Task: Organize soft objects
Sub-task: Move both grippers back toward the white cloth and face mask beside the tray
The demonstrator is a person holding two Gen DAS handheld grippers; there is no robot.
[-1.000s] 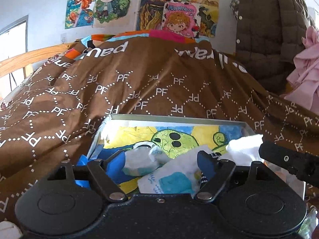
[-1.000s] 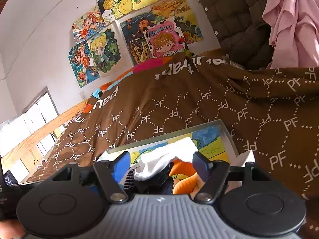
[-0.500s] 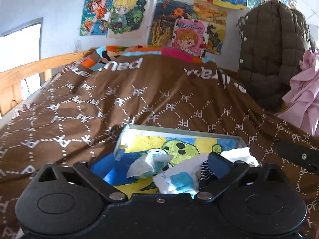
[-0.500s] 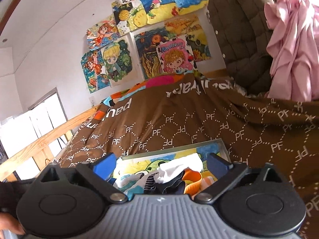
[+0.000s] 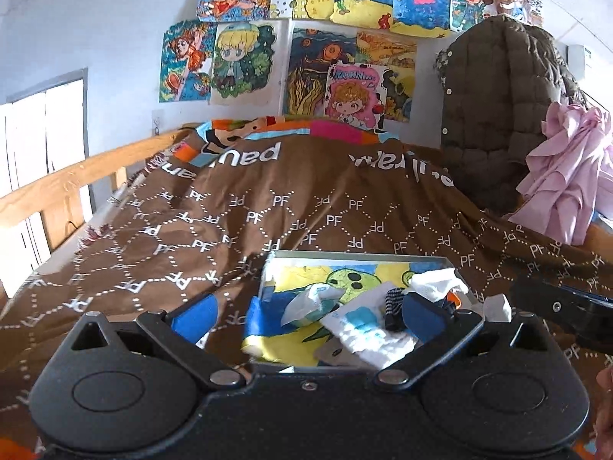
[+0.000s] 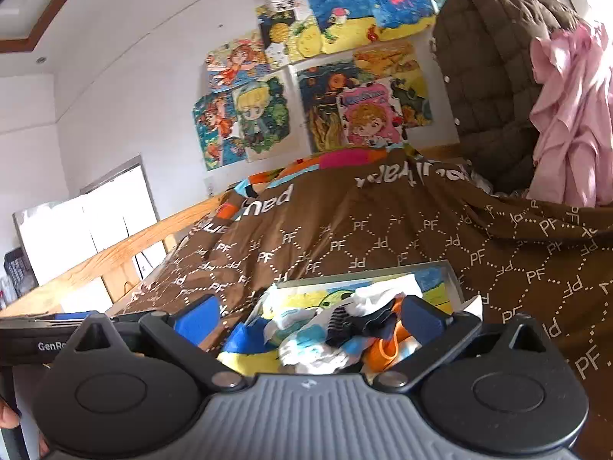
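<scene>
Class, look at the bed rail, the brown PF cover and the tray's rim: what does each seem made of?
Bed rail: likely wood, pale, grain showing. Brown PF cover: soft woven fabric, matte, creased. Tray rim: possibly metal or plastic, grey, slightly shiny.

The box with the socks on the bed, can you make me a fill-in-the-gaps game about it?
1. The box sits on a ___ blanket printed with PF letters.
2. Both the left gripper and the right gripper are ___.
3. Beside the brown puffy coat hangs a ___ garment.

Missing words: brown; open; pink
</scene>
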